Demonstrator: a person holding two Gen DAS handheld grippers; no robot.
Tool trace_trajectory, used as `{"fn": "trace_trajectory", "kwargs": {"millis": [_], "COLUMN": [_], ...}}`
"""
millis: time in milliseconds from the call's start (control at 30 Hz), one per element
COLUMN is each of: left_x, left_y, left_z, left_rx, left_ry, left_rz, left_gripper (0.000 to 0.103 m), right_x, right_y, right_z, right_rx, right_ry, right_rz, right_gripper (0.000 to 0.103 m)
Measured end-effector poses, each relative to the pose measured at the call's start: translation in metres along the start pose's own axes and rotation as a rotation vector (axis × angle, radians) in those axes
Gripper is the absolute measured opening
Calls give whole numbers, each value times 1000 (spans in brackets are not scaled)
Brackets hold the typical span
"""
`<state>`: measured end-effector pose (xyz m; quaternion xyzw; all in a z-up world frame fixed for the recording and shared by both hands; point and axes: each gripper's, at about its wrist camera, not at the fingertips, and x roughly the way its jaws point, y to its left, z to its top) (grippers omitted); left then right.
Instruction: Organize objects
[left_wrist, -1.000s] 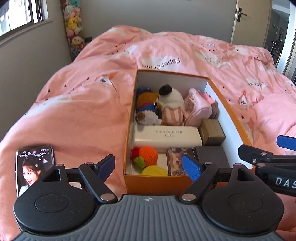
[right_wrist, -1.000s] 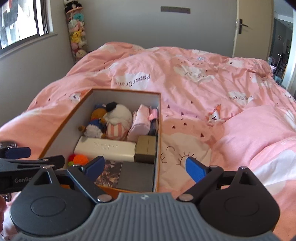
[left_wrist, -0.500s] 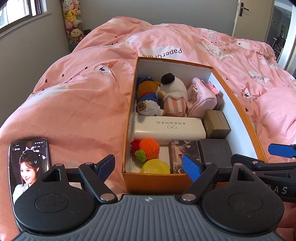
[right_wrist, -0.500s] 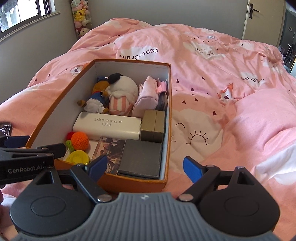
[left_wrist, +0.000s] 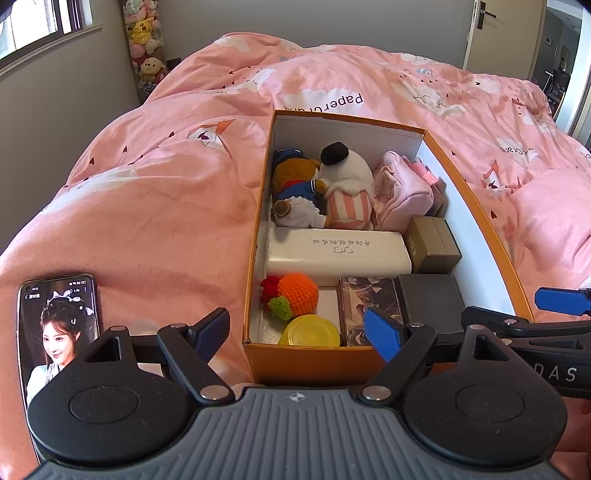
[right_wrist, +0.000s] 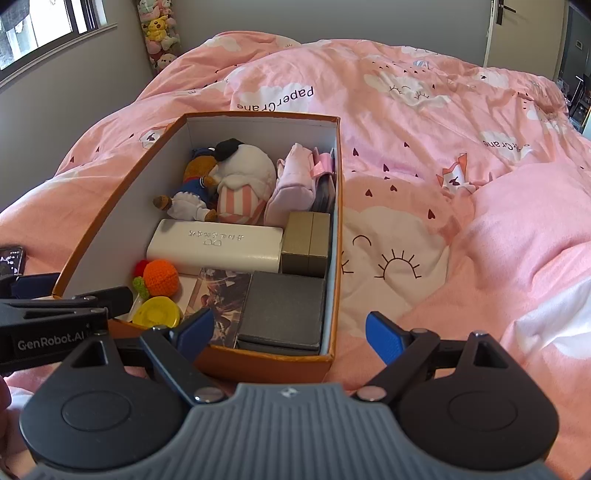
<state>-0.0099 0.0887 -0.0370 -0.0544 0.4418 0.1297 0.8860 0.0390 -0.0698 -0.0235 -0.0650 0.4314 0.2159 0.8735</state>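
both tongs hang spread wide and empty at the near end of an orange box on a pink bed.

from the left wrist camera, the left gripper (left_wrist: 297, 330) sits with its blue-tipped fingers far apart, straddling the near left corner of the orange box (left_wrist: 314, 360). packed inside, at the far end, are a bear doll in a sailor suit (left_wrist: 295, 192), a white plush with striped trousers (left_wrist: 347, 184) and a pink pouch (left_wrist: 402, 192). a white case (left_wrist: 338, 253) lies across the middle, with a tan box (left_wrist: 434, 243) just beside it. nearest the camera sit a crocheted orange toy (left_wrist: 291, 295), a yellow disc (left_wrist: 313, 330), a picture card pack (left_wrist: 369, 299) and a dark grey box (left_wrist: 430, 299). a phone (left_wrist: 55, 328) showing a woman's portrait lies on the pink duvet (left_wrist: 159, 206) to the left. the other tool reaches in from the right edge.

from the right wrist camera, the right gripper (right_wrist: 290, 332) is likewise wide open, holding nothing, one finger over the box's near wall and the other over the duvet (right_wrist: 443, 184) to its right. the orange box (right_wrist: 258, 363) lies left of centre, its contents in the same order.
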Motion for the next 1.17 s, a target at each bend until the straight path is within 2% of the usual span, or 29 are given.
{"fn": "trace_trajectory", "kwargs": {"millis": [1167], "left_x": [2], "left_y": [0], "left_z": [-1], "left_rx": [-2], "left_ry": [7], "left_rz": [3], "left_gripper": [97], "right_x": [5], "right_y": [-1], "right_z": [-2], "right_rx": [10], "right_ry": [15], "right_rz": [8], "right_gripper": [90]}}
